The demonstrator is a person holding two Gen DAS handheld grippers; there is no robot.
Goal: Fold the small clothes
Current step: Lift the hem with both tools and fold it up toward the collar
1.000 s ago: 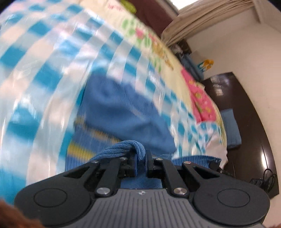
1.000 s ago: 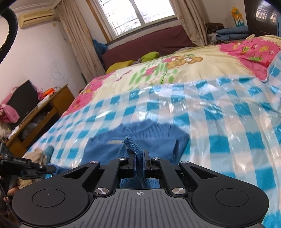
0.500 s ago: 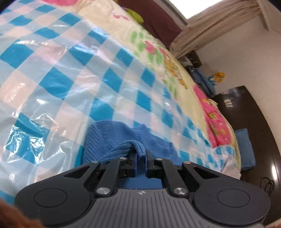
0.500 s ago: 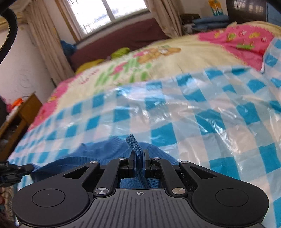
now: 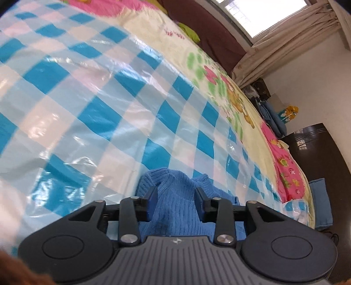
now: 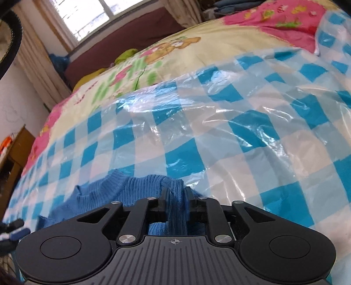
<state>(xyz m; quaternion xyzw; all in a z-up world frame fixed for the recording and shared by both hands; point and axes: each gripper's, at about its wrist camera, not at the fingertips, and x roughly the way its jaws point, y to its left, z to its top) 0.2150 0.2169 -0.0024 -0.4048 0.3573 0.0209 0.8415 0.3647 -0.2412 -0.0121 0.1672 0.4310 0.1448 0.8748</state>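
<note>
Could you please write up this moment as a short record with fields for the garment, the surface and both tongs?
garment: blue knit sweater, bunched on the sheet
surface: blue-and-white checked plastic sheet over a floral bedspread
left tongs: jaws just been opening, knit lying between them, pads not pressing
right tongs: jaws just been opening, a fold of knit between them, no longer pinched

Sweater [image 5: 175,197] lies on plastic sheet [image 5: 98,109] over quilt [image 5: 219,87] on bed; sweater between left gripper [image 5: 176,193] jaws, also right gripper [image 6: 175,195] jaws. Window [image 6: 92,15] behind bed.
</note>
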